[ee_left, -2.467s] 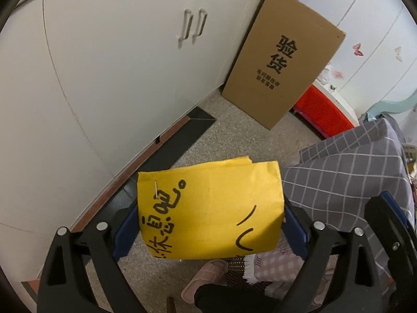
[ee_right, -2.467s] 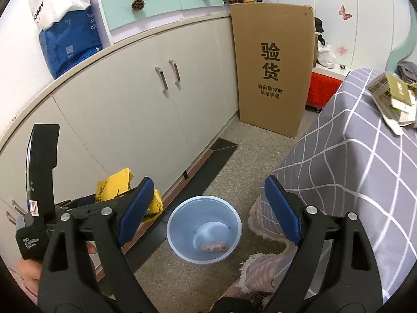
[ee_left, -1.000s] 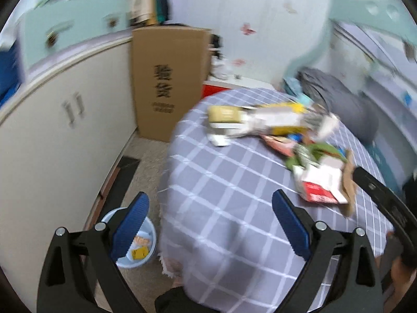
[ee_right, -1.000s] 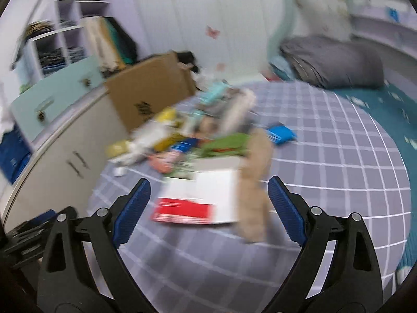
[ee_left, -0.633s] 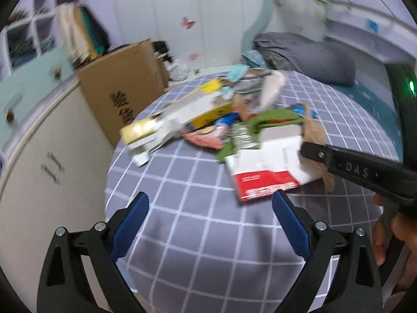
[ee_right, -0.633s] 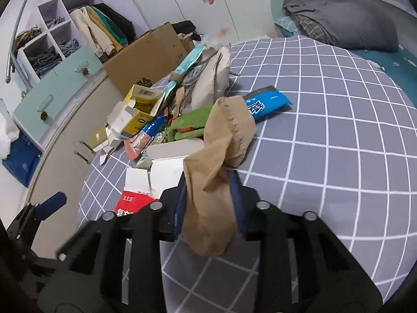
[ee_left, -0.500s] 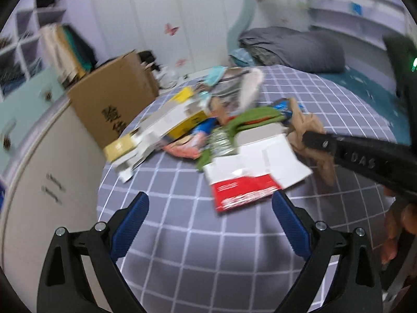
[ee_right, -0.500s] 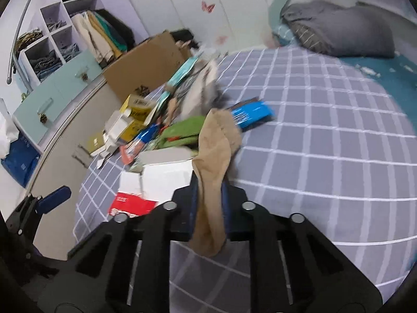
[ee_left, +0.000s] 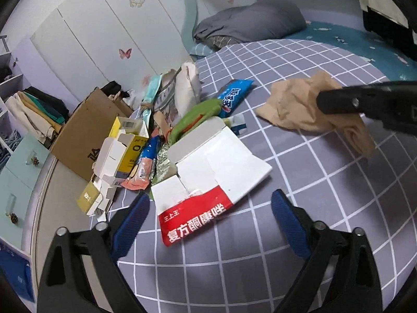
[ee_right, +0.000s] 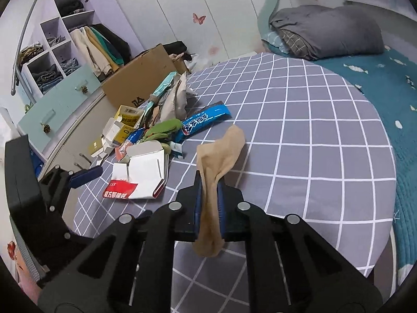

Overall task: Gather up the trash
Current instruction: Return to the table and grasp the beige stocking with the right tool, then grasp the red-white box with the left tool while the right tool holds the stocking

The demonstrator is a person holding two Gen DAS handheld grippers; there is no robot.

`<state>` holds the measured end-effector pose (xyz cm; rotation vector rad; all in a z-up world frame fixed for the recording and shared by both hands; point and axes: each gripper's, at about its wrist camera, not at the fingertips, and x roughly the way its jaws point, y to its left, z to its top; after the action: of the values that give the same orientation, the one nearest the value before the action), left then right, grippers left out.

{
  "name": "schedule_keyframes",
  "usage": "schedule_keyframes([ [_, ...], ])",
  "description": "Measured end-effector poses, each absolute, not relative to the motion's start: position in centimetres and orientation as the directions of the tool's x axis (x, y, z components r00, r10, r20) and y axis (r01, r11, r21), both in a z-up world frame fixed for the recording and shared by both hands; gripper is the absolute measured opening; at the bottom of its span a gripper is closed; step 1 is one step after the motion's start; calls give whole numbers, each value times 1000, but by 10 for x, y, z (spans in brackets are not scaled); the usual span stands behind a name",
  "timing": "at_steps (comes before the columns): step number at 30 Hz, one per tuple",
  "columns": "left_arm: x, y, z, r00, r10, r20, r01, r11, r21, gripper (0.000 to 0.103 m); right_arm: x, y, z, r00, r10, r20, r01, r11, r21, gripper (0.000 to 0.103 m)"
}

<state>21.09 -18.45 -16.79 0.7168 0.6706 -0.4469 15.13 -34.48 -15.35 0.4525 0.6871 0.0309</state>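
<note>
— Where is the tan stocking sitting?
— It is hanging pinched between the right gripper's closed jaws, above the checked tablecloth.
— And the left gripper?
— It is gaping wide over the flattened red-and-white box.

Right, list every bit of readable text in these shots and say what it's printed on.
"复方酮康唑", upside down in the left wrist view: red panel of the flattened white carton.
"王上王": same red panel, small.
"验": brown cardboard sheet, partly hidden.
Blue snack wrapper: white characters, too distorted to read.
Yellow box: print unreadable.
</note>
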Motion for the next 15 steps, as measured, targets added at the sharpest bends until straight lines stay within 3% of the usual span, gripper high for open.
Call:
schedule_keyframes([
  [4,216,-187,-167,688,-159,-708,601,673,431,66,153,-341,-153,775,199,-601,102,898,429,11],
  [6,220,-187,-166,649,-188,-737,627,681,379,38,153,-339,-152,774,203,-600,96,898,428,11],
  [9,221,-188,-161,672,-169,-721,590,711,383,19,150,-336,-151,777,206,-595,91,899,429,11],
  [15,216,-164,-120,708,-244,-663,519,817,253,6,145,-334,-139,784,203,-586,80,904,420,11],
])
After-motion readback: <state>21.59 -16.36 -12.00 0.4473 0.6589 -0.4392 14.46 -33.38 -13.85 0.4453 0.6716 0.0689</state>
